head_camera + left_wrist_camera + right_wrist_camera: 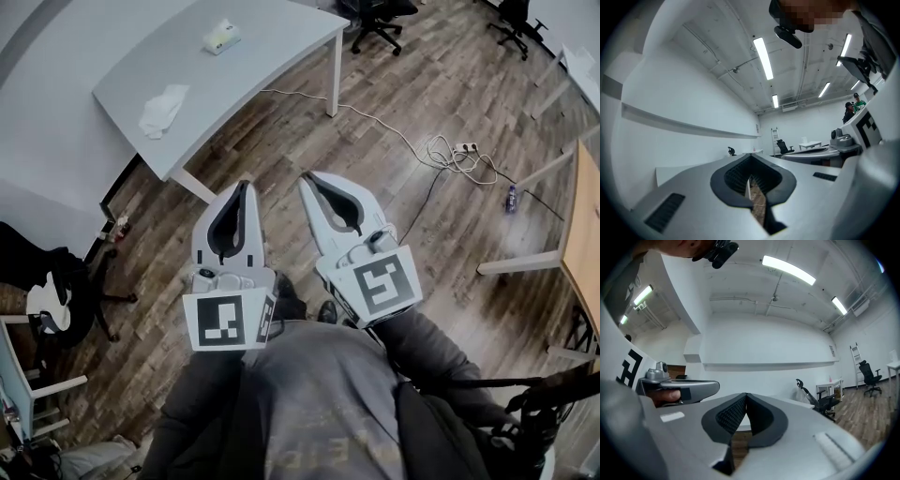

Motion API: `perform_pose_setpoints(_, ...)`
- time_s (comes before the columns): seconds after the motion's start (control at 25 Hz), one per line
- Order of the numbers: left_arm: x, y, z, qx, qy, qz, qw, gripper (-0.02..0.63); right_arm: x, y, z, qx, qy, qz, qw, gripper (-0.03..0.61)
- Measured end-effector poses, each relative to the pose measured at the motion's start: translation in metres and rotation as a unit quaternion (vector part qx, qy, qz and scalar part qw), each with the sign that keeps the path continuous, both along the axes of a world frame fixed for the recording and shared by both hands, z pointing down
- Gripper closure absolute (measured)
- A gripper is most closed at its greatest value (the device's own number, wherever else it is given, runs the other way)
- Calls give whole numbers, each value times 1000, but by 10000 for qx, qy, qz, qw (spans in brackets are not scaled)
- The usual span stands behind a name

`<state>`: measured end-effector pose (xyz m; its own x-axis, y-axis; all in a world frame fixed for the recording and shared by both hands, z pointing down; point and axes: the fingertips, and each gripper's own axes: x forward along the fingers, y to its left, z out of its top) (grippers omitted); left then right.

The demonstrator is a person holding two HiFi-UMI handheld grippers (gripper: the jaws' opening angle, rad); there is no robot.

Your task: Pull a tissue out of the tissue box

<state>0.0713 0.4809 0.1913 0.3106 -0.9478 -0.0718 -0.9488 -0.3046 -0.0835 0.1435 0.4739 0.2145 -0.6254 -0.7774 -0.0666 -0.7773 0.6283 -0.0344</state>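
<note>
Still to reach the tissue box [221, 36] on the counter [272, 42]; left hand-held gripper [246, 186] and right hand-held gripper [308, 179] pinched closed, empty. Next: step closer, open one.

No words or numbers can be read. The tissue box [222, 36] on the table [267, 61] has print too small to read; the shirt's [314, 394] print is too faint.

Grey sleeves [187, 403]; left gripper [246, 187] and right gripper [310, 177] pale grey, black-padded, bearing black-and-white marker cubes [225, 322].
</note>
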Motion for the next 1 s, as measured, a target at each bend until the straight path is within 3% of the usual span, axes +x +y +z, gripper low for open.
perform_pose_setpoints(0.4, -11, -108, 23, -105, 230, 140, 9996, 617, -5, -105, 25, -241, 119, 208, 9994, 575)
perform_pose_setpoints(0.64, -28, -197, 26, -198, 220, 279, 9992, 617, -24, -195, 27, -342, 78, 282, 9990, 575)
perform_pose_setpoints(1.0, -72, -287, 30, -360, 142, 334, 9987, 617, -77, -295, 15, -282, 33, 198, 9994, 575)
